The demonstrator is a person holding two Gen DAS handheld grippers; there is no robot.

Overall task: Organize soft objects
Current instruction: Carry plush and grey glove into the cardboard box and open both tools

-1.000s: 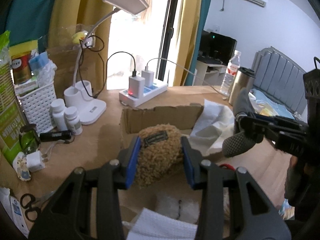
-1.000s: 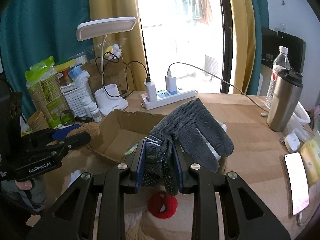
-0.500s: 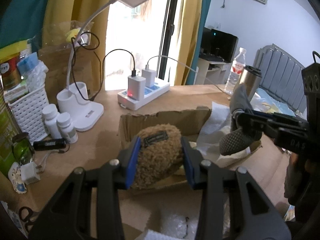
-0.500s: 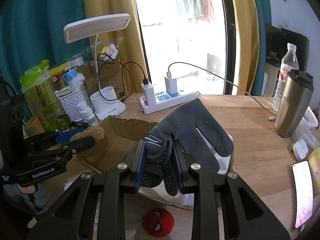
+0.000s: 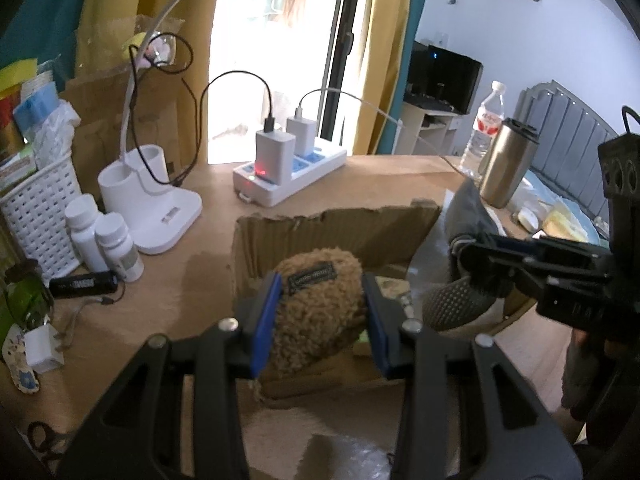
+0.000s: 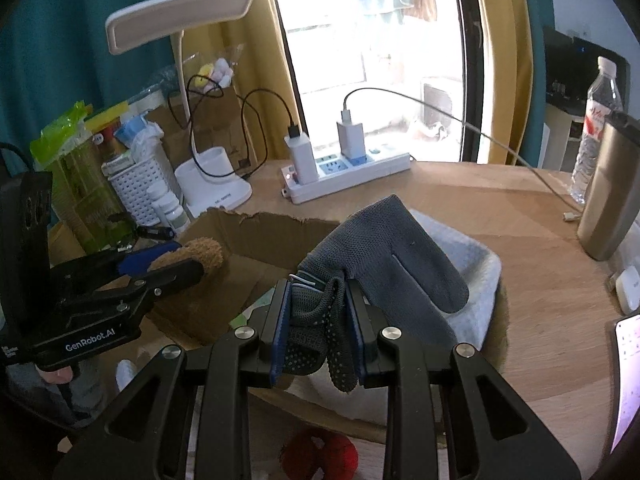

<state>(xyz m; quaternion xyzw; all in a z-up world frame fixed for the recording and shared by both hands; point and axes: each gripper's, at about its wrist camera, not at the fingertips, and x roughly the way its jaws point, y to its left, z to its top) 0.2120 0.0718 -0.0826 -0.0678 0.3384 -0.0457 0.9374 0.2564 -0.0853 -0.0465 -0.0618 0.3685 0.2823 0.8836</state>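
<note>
Brown fuzzy plush [image 5: 318, 304], grey dotted glove [image 6: 384, 264]

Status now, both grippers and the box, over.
Left hand-held gripper shut on brown plush, over the cardboard box. Right hand-held gripper shut on grey glove, also above the box. Nothing blocks the drop.

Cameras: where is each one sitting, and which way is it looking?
Left wrist: sits on the left gripper, looking along its fingers at the brown plush it clamps over the cardboard box; the right gripper shows beside it.
Right wrist: sits on the right gripper, looking at its grey glove; the left gripper shows.
Both share the box, power strip and lamp.
</note>
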